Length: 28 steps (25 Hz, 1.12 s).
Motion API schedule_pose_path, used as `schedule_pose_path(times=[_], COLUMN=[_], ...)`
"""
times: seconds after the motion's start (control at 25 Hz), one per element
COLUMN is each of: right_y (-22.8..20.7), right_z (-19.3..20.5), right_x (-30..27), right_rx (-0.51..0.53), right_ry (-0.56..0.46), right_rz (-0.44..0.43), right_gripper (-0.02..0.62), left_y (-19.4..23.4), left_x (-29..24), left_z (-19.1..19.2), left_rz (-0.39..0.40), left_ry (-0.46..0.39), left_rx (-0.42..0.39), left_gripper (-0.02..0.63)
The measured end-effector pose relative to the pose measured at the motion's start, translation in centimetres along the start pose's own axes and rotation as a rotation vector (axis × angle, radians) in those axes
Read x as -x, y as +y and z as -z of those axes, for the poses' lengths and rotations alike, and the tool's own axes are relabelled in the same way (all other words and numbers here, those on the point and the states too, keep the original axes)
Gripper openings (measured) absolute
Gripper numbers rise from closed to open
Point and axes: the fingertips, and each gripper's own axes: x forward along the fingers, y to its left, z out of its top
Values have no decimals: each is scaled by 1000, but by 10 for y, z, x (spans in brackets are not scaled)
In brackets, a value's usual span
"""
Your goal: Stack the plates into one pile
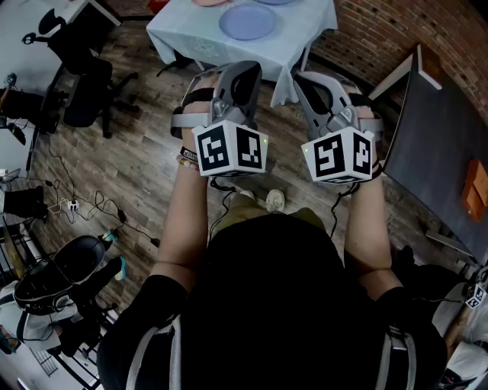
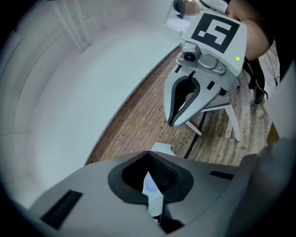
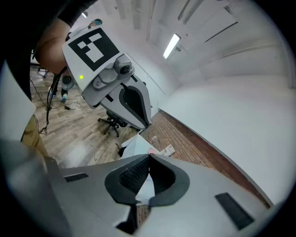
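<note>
Both sets of fingers closed, nothing held: left gripper (image 1: 238, 72) and right gripper (image 1: 309, 82) side by side, well short of the cloth-covered worktop (image 1: 179, 34). Round pale-blue plate (image 1: 248, 21) straight ahead near the worktop's front edge, approx. between the two grippers' lines, slightly nearer the left. No long axis to match (round), so any rim approach looks workable; need to open first. Pink plate (image 1: 209, 2) further back, cut off by the frame top. Total plate count unclear. Gripper views give only slivers of cloth btw. the fingers.
</note>
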Motion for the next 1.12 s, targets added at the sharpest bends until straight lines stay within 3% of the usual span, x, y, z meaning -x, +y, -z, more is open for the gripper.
schedule_pose_path(times=[1.12], right_y=[8], right_z=[-4], right_x=[-6], right_rx=[1], right_ry=[-13], right_rz=[-8], right_gripper=[34], left_y=[5], left_x=[7], left_z=[8], left_rz=[-7], left_ry=[-5], left_rx=[-1], left_gripper=[22])
